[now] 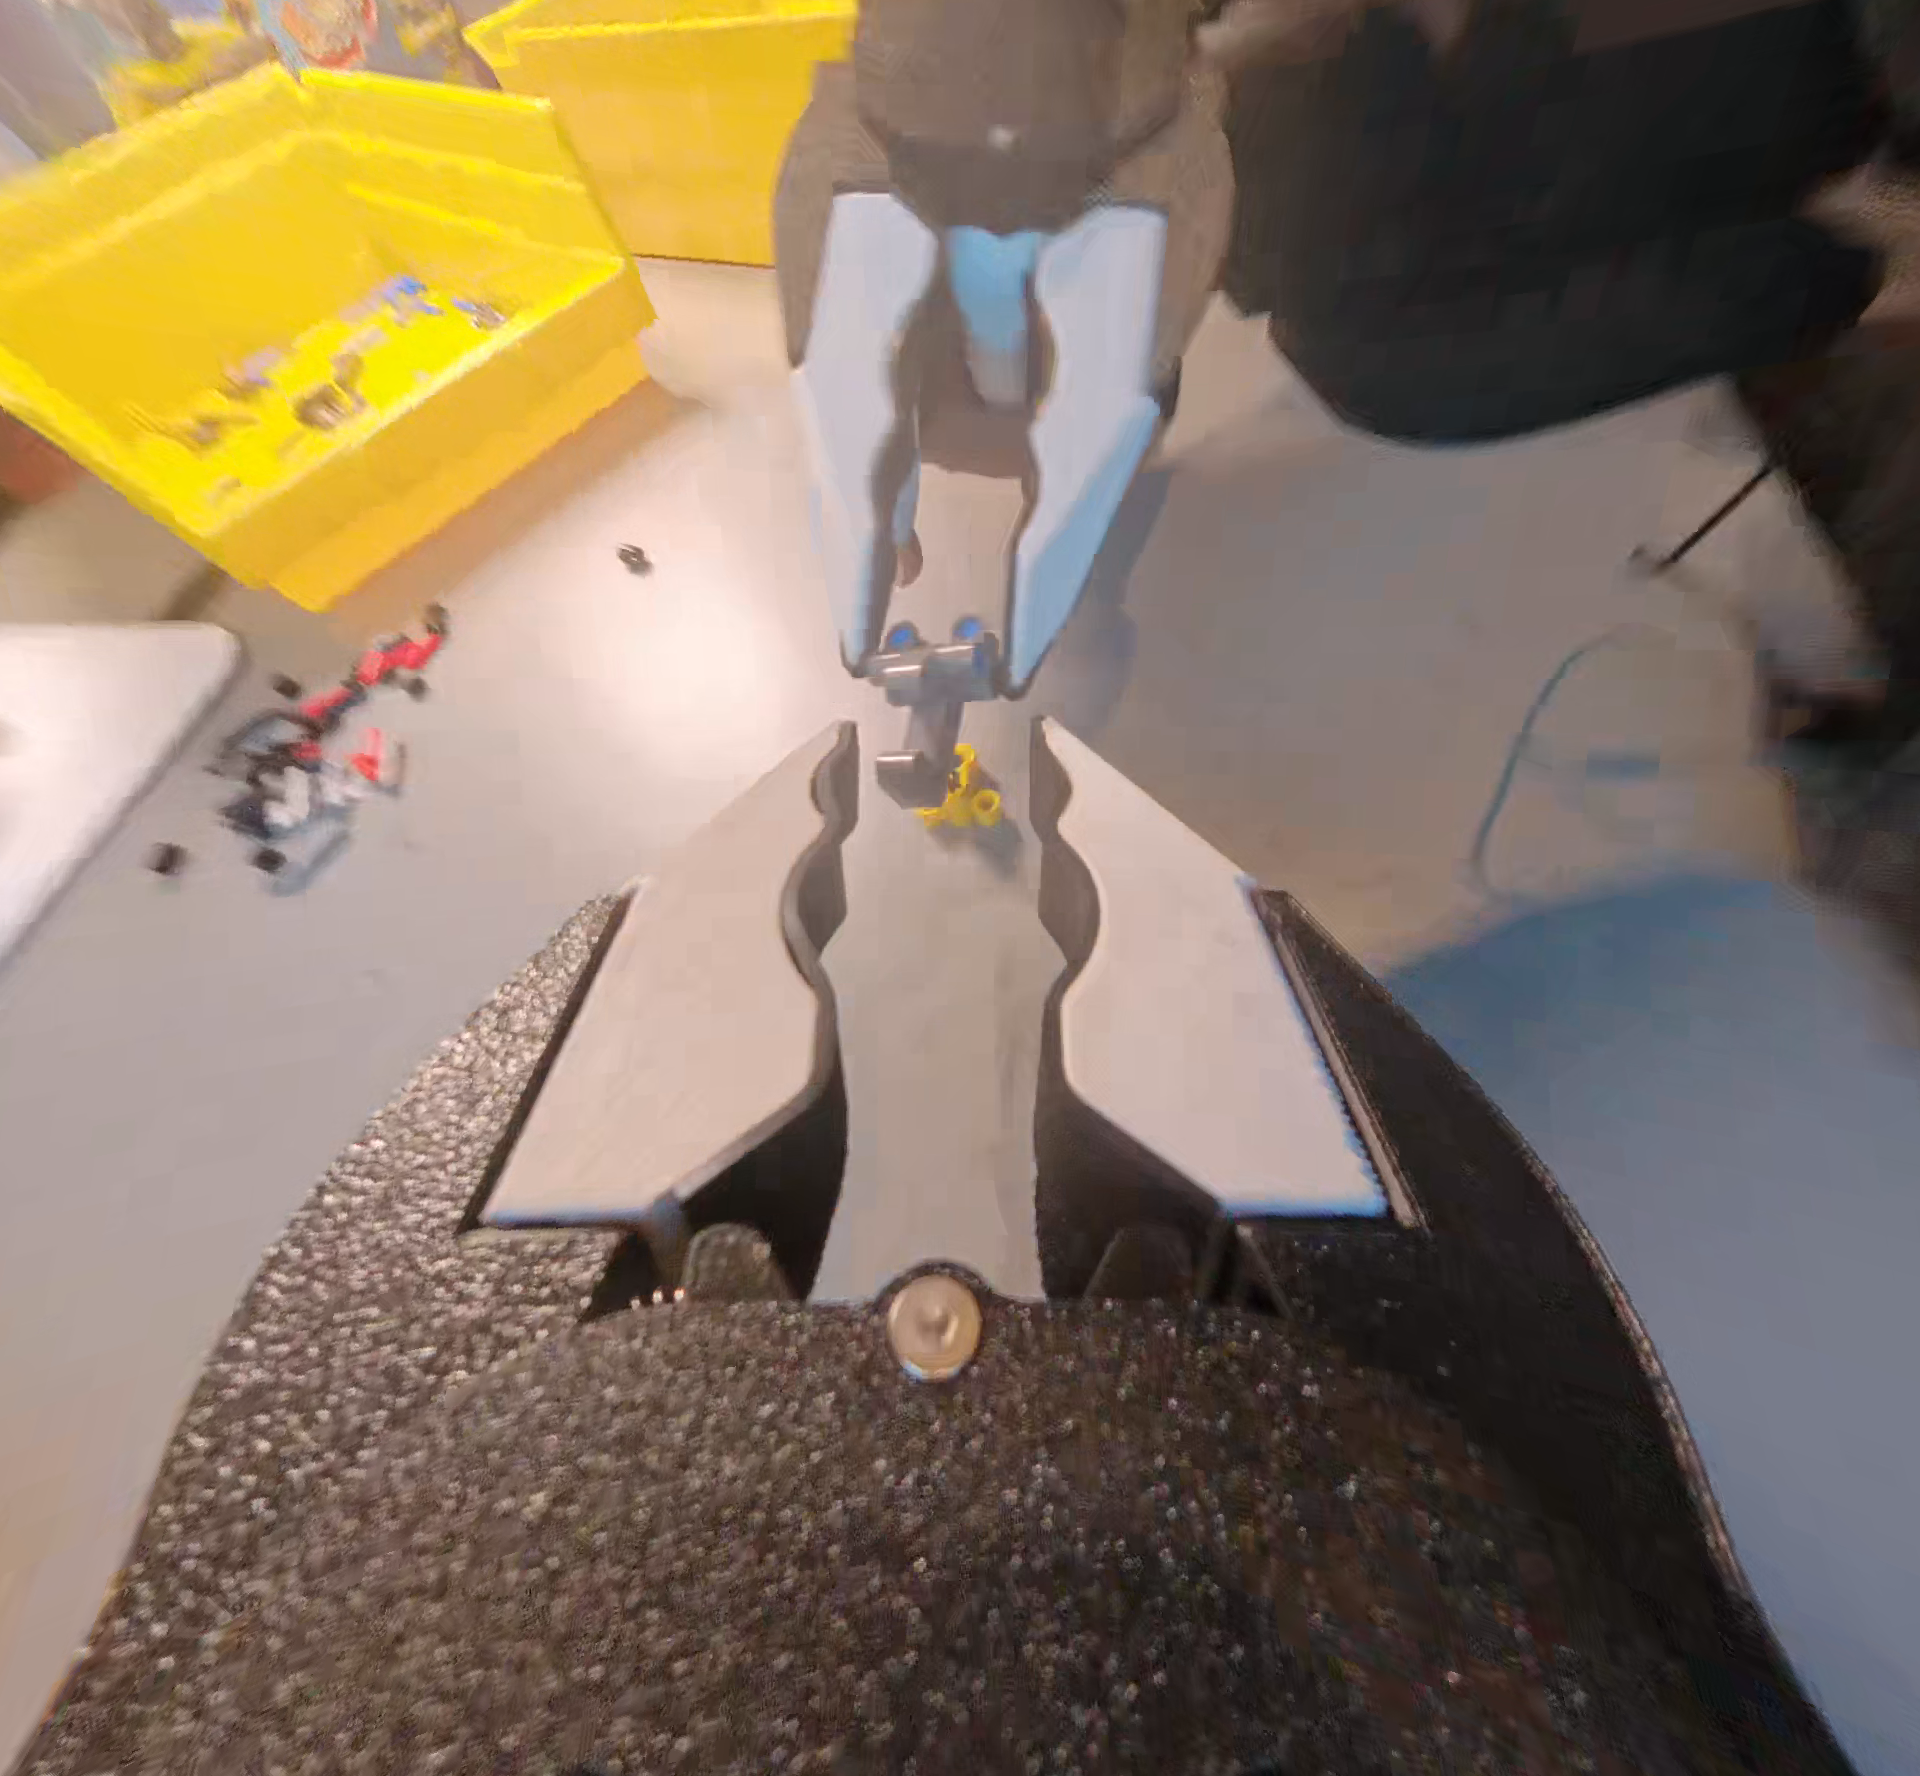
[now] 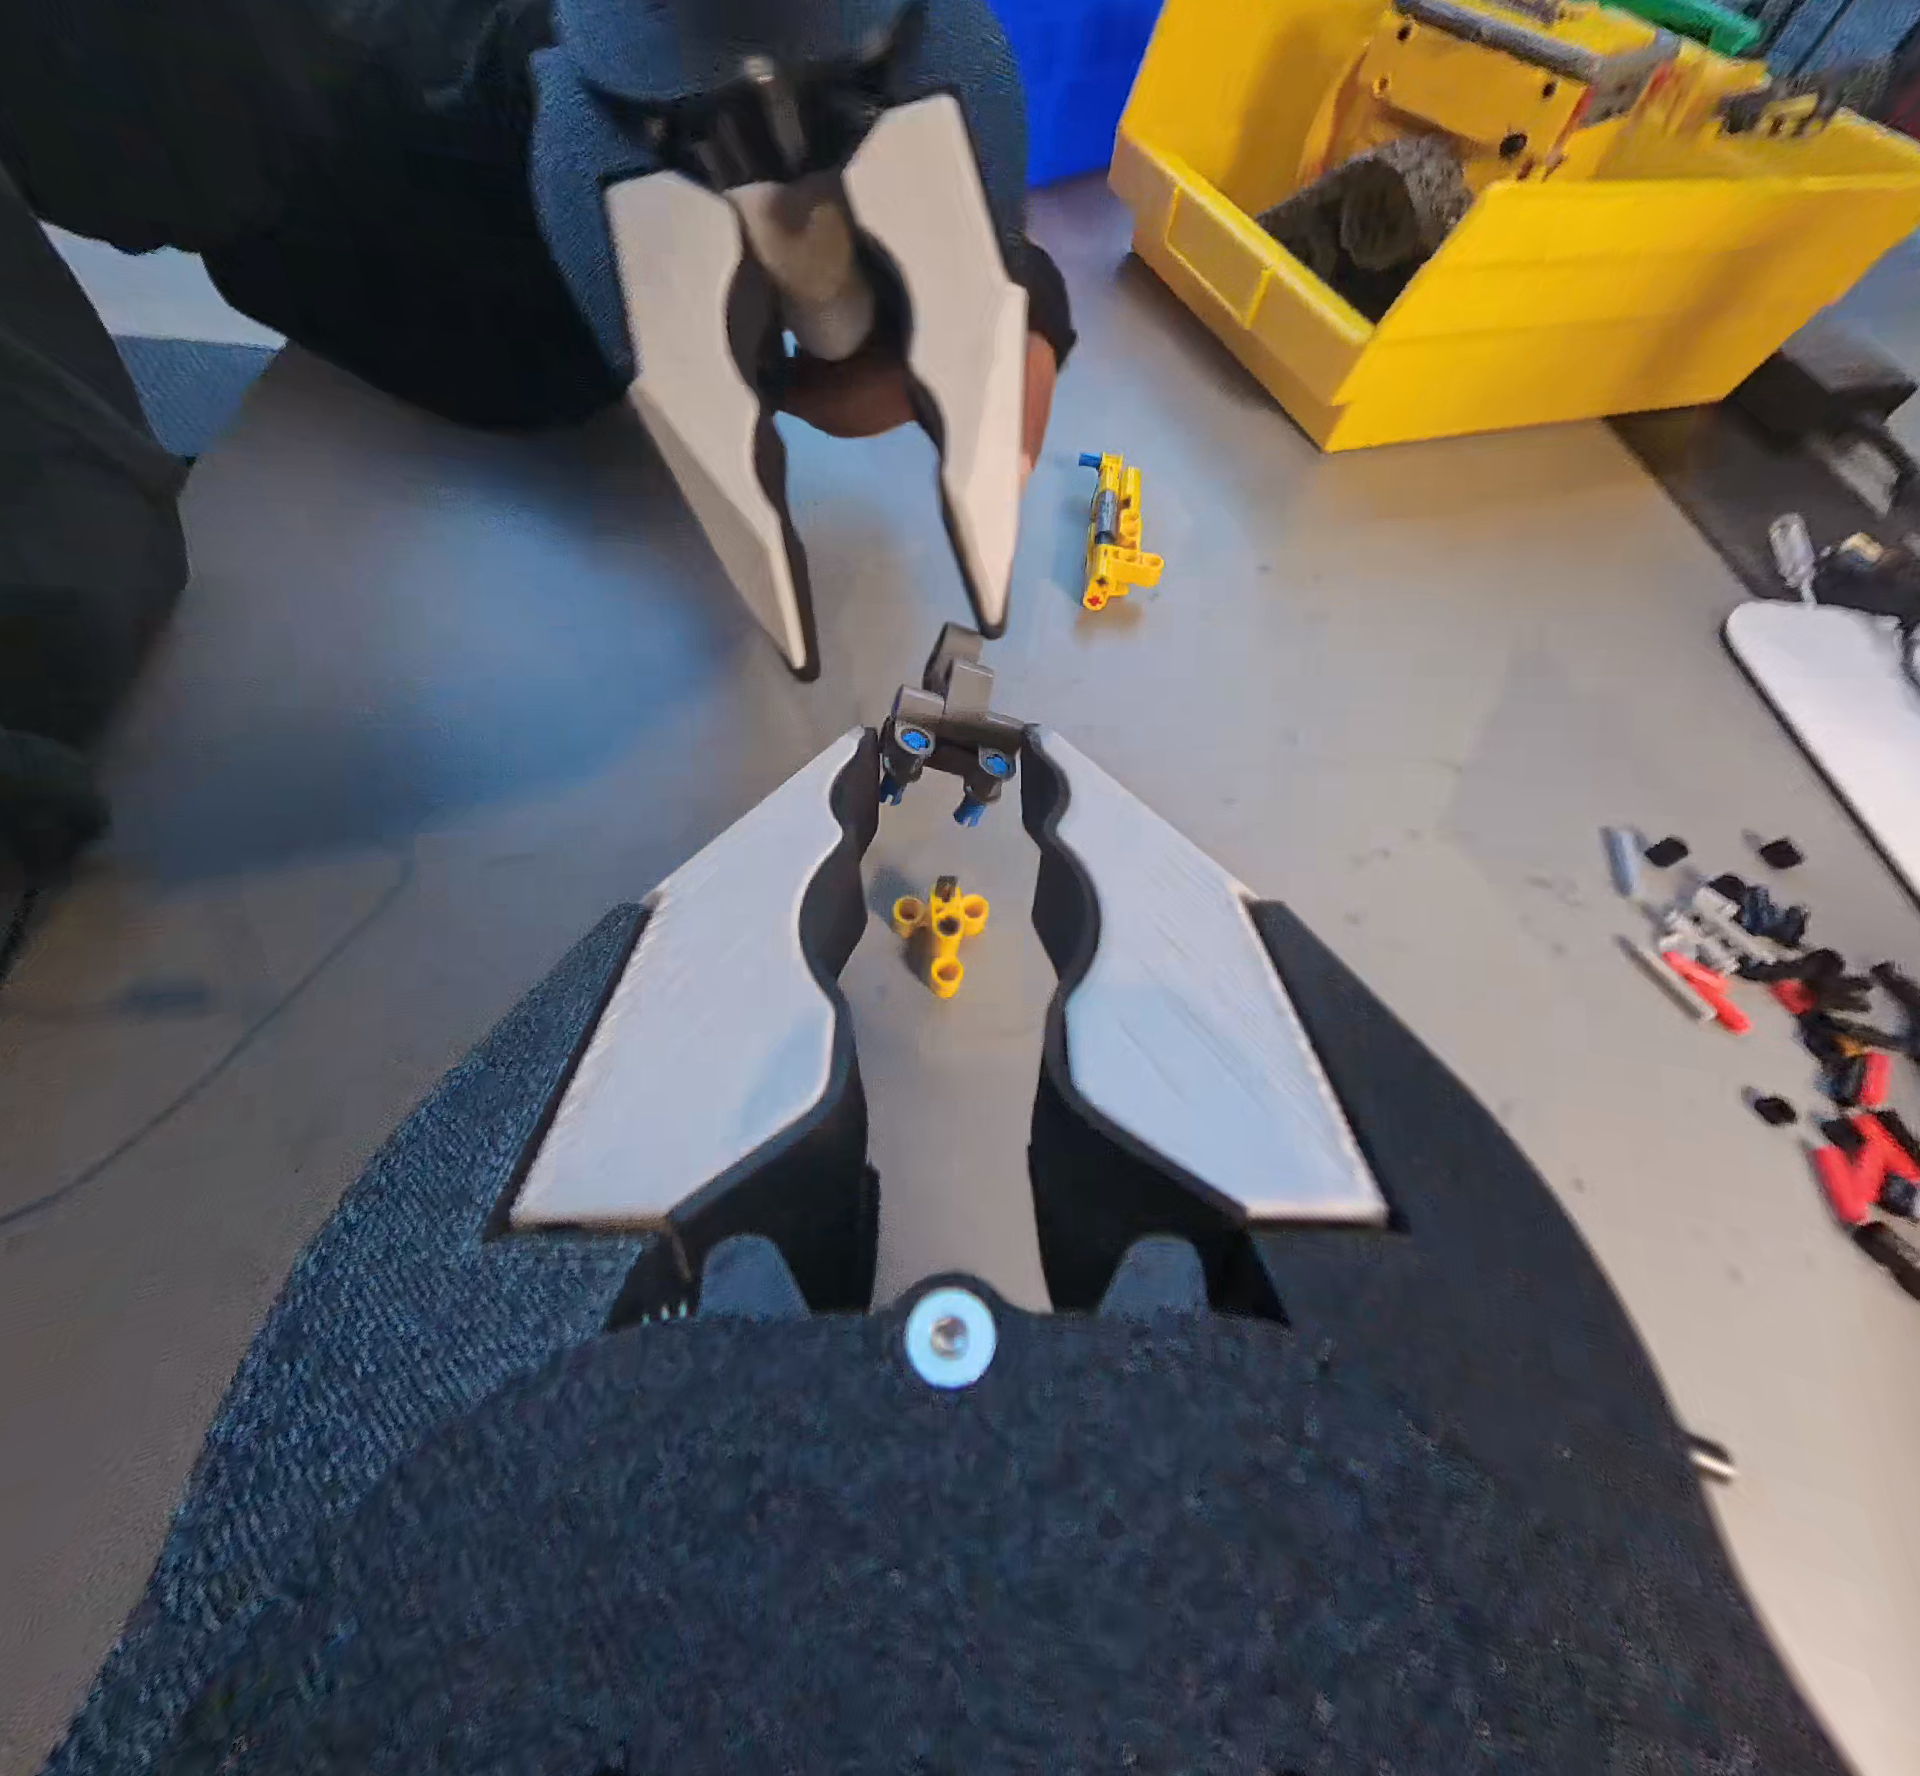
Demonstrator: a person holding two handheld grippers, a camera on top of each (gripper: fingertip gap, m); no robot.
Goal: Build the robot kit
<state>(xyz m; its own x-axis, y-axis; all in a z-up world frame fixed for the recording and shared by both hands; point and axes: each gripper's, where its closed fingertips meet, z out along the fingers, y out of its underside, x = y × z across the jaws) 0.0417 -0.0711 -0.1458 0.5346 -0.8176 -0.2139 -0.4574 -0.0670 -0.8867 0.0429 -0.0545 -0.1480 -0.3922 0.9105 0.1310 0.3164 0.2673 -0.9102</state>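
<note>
right gripper [image 2: 948, 739] fingertips pinch grey connector piece [image 2: 951, 724] above yellow piece [image 2: 940, 926]

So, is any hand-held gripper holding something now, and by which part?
The right hand-held gripper clamps the grey piece by the two ends of its crossbar. The left hand-held gripper is open and empty.

Each camera sits just behind its own claw, looking forward and down along the fingers at the grey table [image 2: 1351, 687] from close range. The two views face each other. Both show the grey part [image 2: 951, 708] and the yellow piece [image 2: 940, 926], and each shows the opposite claw.
</note>
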